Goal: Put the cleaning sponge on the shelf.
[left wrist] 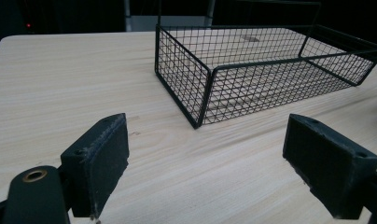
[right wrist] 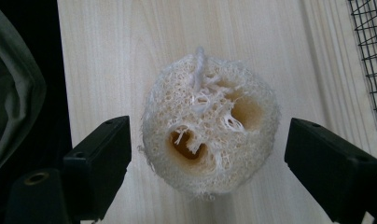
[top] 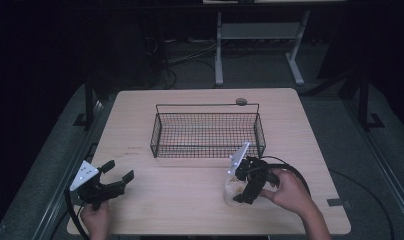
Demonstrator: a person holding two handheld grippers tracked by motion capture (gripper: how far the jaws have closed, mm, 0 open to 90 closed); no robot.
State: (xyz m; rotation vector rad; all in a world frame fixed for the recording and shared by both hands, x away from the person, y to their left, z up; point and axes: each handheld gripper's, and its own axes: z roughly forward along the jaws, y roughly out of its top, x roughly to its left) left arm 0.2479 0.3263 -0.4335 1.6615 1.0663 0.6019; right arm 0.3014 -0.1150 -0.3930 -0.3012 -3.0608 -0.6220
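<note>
A pale round loofah sponge (right wrist: pixel 210 126) with holes in its top stands on the wooden table near the front edge, right of centre (top: pixel 231 187). My right gripper (right wrist: pixel 207 149) points down over it, open, one jaw on each side of the sponge with a small gap to each. In the high view this gripper (top: pixel 241 194) covers most of the sponge. My left gripper (top: pixel 119 170) hovers open at the front left with nothing between its jaws. It faces the black wire basket (left wrist: pixel 266 70), which is empty and sits mid-table (top: pixel 207 150).
A small dark round disc (top: pixel 241 101) lies at the table's far edge behind the basket. The table (top: pixel 155 210) drops off close to the sponge on the person's side. Cables and a desk frame (top: pixel 219 50) stand on the floor beyond.
</note>
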